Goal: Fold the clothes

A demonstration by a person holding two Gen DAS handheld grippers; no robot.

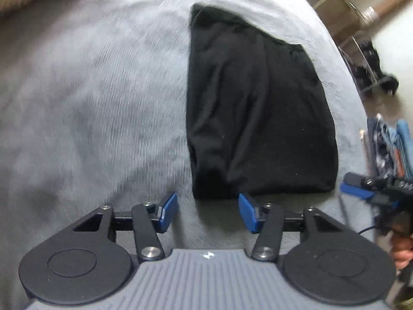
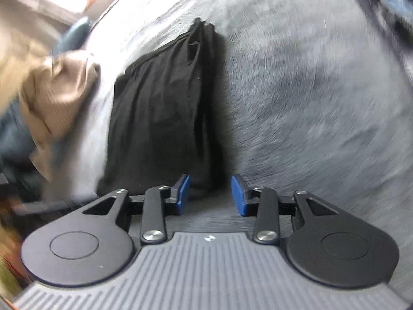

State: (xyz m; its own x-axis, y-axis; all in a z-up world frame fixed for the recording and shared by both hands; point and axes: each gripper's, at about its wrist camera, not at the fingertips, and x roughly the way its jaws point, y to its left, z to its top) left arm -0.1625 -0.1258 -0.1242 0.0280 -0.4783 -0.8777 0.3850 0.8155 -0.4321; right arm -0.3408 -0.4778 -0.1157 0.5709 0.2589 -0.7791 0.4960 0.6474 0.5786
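Note:
A black garment [image 1: 255,108] lies folded into a narrow block on the grey bed cover [image 1: 90,98]. My left gripper [image 1: 207,208] is open and empty, just short of the garment's near edge. In the left wrist view the right gripper [image 1: 358,186] shows at the right edge, beside the garment's near right corner. In the right wrist view the same black garment [image 2: 165,113] runs away from my right gripper [image 2: 210,193], which is open and empty at its near end. Both views are blurred by motion.
A tan garment [image 2: 56,100] lies bunched to the left of the black one, over dark blue cloth [image 2: 15,134]. Blue patterned clothes [image 1: 389,144] sit off the bed's right edge. A rack with dark items [image 1: 366,64] stands on the floor beyond.

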